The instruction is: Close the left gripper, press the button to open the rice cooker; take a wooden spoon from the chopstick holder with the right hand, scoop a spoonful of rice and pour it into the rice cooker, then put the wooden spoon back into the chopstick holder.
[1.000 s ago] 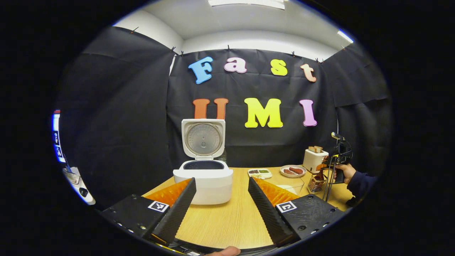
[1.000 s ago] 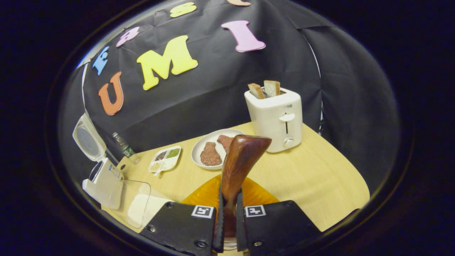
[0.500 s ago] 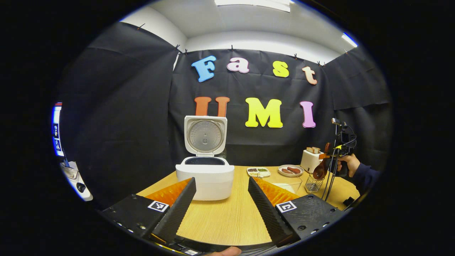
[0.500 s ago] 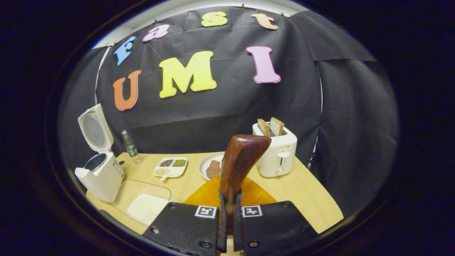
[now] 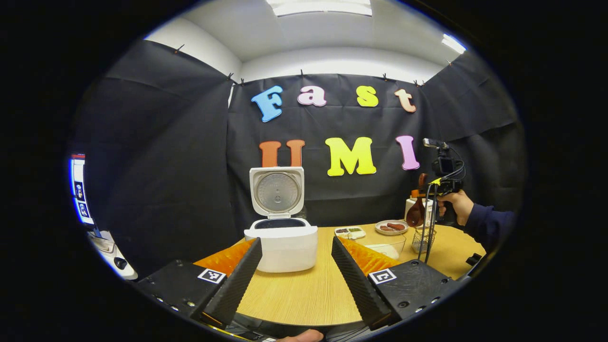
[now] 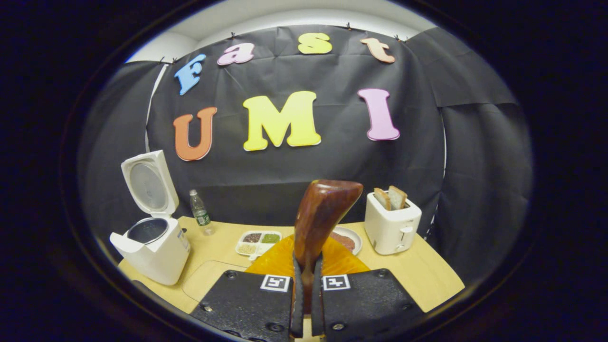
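Note:
The white rice cooker [image 5: 281, 244] stands on the wooden table [image 5: 304, 294] with its lid [image 5: 277, 190] raised, also seen at the left as the rice cooker [image 6: 153, 249]. My left gripper [image 5: 295, 243] is open, a short way in front of the cooker and holding nothing. My right gripper [image 6: 304, 260] is shut on the brown wooden spoon [image 6: 322, 213]. In the left gripper view a hand holds the right gripper [image 5: 431, 186] high at the right, and the wooden spoon [image 5: 416, 213] hangs bowl down above the wire chopstick holder [image 5: 421, 240]. A glass bowl of rice [image 5: 385, 246] sits beside the holder.
A white toaster [image 6: 392, 221] with two bread slices stands at the right rear. A plate of meat [image 6: 350, 240], a divided tray of grains [image 6: 259, 241] and a water bottle [image 6: 199, 213] sit along the back. The glass bowl [image 6: 209, 281] lies between cooker and gripper.
The right gripper has risen with the spoon, lifting it clear above the chopstick holder. The left gripper stays open and has drawn back a little from the cooker.

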The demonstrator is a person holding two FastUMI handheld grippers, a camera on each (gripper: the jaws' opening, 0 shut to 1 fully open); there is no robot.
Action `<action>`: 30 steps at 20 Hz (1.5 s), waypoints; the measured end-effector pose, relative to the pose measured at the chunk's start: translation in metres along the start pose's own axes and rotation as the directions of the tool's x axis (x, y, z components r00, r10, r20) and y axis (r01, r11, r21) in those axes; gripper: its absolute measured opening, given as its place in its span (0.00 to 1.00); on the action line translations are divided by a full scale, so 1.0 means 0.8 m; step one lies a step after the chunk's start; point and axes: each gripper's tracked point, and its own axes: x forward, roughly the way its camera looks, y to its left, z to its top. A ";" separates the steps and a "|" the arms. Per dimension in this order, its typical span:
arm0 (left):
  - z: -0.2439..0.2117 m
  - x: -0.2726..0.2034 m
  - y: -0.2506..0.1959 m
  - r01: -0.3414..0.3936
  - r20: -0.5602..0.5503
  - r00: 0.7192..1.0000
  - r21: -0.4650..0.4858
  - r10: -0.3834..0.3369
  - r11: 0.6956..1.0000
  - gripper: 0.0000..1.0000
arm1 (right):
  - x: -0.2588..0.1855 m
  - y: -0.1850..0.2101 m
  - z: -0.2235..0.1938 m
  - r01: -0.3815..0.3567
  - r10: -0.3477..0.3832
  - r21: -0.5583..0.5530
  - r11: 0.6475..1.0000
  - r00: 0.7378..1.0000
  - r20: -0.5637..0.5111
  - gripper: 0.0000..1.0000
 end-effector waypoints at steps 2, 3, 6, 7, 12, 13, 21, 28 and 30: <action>-0.001 -0.006 0.004 -0.001 0.001 1.000 -0.010 0.001 1.000 0.94 | 0.012 0.033 -0.015 -0.012 0.012 -0.003 1.000 1.000 -0.010 0.12; 0.000 -0.007 0.008 -0.004 0.000 1.000 -0.014 0.004 1.000 0.94 | 0.021 0.044 -0.026 -0.003 0.003 -0.012 1.000 1.000 -0.011 0.12; -0.002 -0.008 0.019 -0.021 -0.002 1.000 -0.017 0.021 1.000 0.94 | 0.053 0.065 -0.077 0.043 -0.046 -0.060 0.997 0.998 -0.050 0.12; -0.004 -0.007 0.021 -0.025 -0.003 1.000 -0.019 0.025 1.000 0.94 | 0.063 0.070 -0.094 0.052 -0.057 -0.070 0.996 0.996 -0.069 0.12; -0.011 -0.006 0.032 -0.020 -0.011 1.000 -0.057 0.020 0.998 0.94 | 0.086 0.071 -0.132 0.108 -0.115 -0.132 0.985 0.992 -0.047 0.12; -0.013 -0.005 0.035 -0.022 -0.010 1.000 -0.064 0.021 0.998 0.94 | 0.083 0.082 -0.139 0.087 -0.093 -0.123 0.989 0.995 -0.044 0.12; -0.017 -0.003 0.014 0.020 -0.022 1.000 -0.051 -0.021 0.999 0.94 | 0.067 0.143 -0.188 -0.092 0.126 0.144 0.985 0.959 -0.253 0.12; -0.021 -0.002 -0.001 0.048 -0.026 0.998 -0.059 -0.050 0.997 0.94 | 0.059 0.120 -0.194 -0.087 0.231 0.393 0.915 0.913 -0.336 0.12; -0.022 -0.002 -0.003 0.049 -0.031 0.998 -0.049 -0.051 0.998 0.94 | 0.057 0.114 -0.194 -0.065 0.252 0.473 0.879 0.904 -0.345 0.12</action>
